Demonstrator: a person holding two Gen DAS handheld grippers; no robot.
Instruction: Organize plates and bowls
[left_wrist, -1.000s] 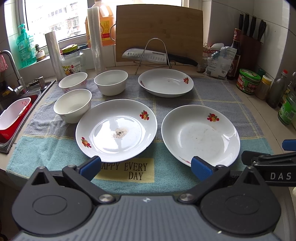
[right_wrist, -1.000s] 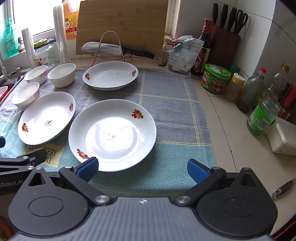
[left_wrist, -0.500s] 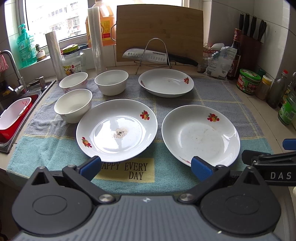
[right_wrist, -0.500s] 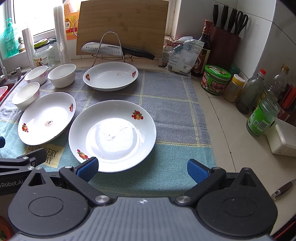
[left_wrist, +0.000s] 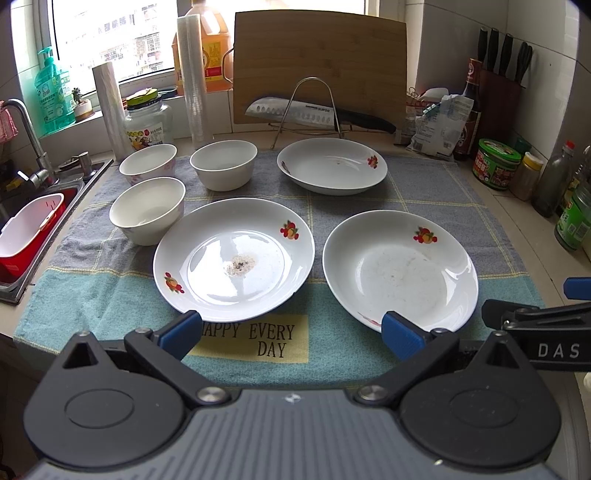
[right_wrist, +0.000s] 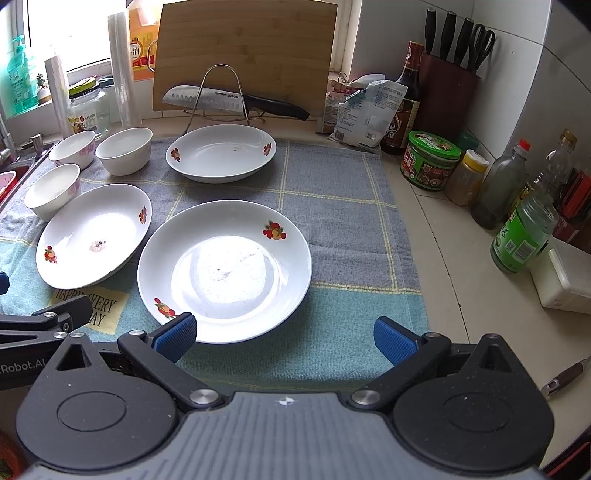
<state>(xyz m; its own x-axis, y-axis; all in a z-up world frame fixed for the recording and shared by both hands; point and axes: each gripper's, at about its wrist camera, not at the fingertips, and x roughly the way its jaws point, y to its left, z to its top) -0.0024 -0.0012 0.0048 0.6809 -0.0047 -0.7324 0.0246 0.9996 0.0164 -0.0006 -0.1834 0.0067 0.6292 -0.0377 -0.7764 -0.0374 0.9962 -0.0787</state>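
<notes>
Blue-padded fingers (left_wrist: 181, 328) of both grippers spread wide, empty, at lower frame. Left view alone shows the red sink basin (left_wrist: 27, 230); right view, green-capped bottles (right_wrist: 522, 236). White flowered plates (right_wrist: 225, 269) centre.

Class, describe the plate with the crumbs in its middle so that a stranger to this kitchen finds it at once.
Start at the towel spread over the counter, printed with HAPPY EVERY DAY. Directly behind that label sits a white plate, with a bowl just beyond its left rim. Alone among the three plates, it has a small greyish pile of crumbs at its centre.
</notes>
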